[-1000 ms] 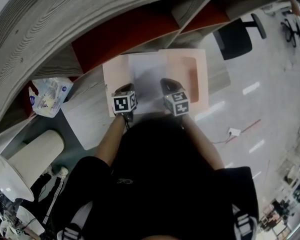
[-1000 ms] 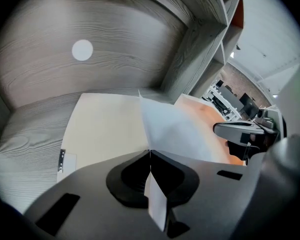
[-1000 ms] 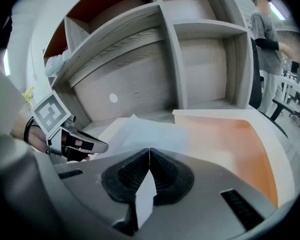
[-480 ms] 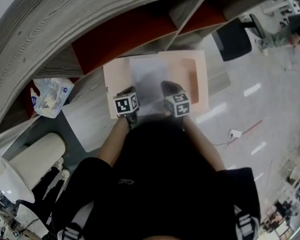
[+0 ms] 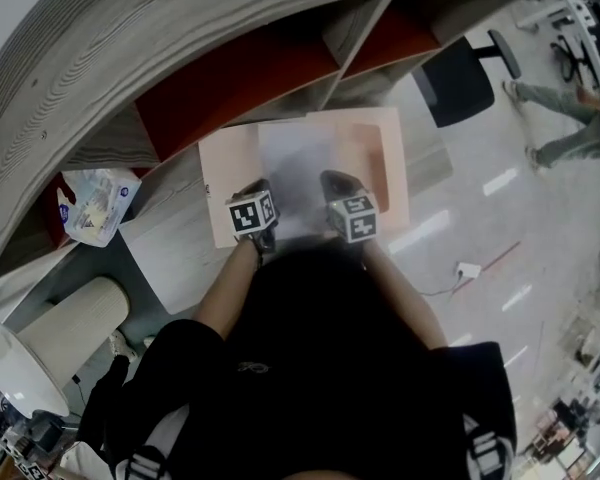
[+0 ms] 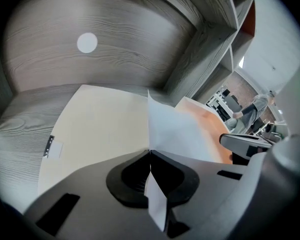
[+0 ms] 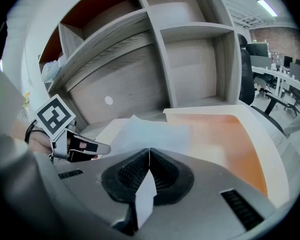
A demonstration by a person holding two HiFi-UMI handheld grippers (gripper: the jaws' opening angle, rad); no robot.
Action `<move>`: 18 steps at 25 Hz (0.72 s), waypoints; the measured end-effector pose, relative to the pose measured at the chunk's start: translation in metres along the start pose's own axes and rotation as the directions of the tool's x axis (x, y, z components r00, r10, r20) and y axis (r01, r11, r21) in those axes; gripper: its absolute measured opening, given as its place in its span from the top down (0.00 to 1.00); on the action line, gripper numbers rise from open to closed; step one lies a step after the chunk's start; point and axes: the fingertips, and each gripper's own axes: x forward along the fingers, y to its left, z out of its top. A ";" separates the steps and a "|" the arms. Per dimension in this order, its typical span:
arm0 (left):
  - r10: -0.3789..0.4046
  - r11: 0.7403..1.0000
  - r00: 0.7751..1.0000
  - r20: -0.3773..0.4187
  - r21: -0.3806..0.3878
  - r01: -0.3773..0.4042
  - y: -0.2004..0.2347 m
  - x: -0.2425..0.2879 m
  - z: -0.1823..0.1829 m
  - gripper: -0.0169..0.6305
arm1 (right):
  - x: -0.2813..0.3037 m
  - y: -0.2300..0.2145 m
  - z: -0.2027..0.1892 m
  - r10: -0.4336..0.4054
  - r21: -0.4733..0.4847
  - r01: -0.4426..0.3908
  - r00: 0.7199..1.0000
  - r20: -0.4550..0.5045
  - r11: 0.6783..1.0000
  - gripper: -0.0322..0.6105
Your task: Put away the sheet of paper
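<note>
A white sheet of paper (image 5: pixel 295 158) lies over an open peach folder (image 5: pixel 385 153) on a grey shelf board. My left gripper (image 5: pixel 261 188) is shut on the sheet's near edge at the left, my right gripper (image 5: pixel 333 181) on the same edge at the right. In the left gripper view the sheet (image 6: pixel 177 131) runs edge-on out of the closed left gripper (image 6: pixel 150 154), above the folder's cream leaf (image 6: pixel 100 129). In the right gripper view the sheet (image 7: pixel 150 133) is pinched in the right gripper (image 7: pixel 149 151), with the folder's orange leaf (image 7: pixel 235 139) to the right.
The grey wooden shelf unit (image 5: pixel 180 48) with red back panels curves across the top. A crumpled plastic bag (image 5: pixel 95 200) lies at the left, a white cylinder (image 5: pixel 65 328) below it. An office chair (image 5: pixel 462 78) stands at the right, and a person's legs (image 5: pixel 570 118) cross the floor beyond.
Both grippers keep their hold on the sheet in almost the same place. A person has walked into view on the floor at the upper right.
</note>
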 end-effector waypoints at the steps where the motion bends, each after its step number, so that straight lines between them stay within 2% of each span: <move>1: -0.003 1.000 1.000 -0.001 0.003 0.003 -0.003 0.001 0.000 0.90 | -0.001 -0.001 0.000 -0.002 0.000 0.002 1.000 0.000 1.000 0.92; 4: -0.011 1.000 1.000 -0.001 0.005 0.011 -0.011 0.005 0.001 0.90 | -0.004 -0.005 -0.001 -0.008 0.005 0.008 1.000 -0.004 1.000 0.92; 10: -0.012 1.000 1.000 -0.010 0.005 0.012 -0.021 0.009 -0.005 0.90 | -0.002 -0.010 -0.008 -0.003 0.079 0.008 0.998 -0.059 0.997 0.92; 18: -0.033 0.998 0.999 -0.017 0.043 0.034 -0.033 0.007 -0.005 0.90 | -0.002 -0.024 -0.011 -0.073 0.113 0.083 0.994 -0.086 0.990 0.92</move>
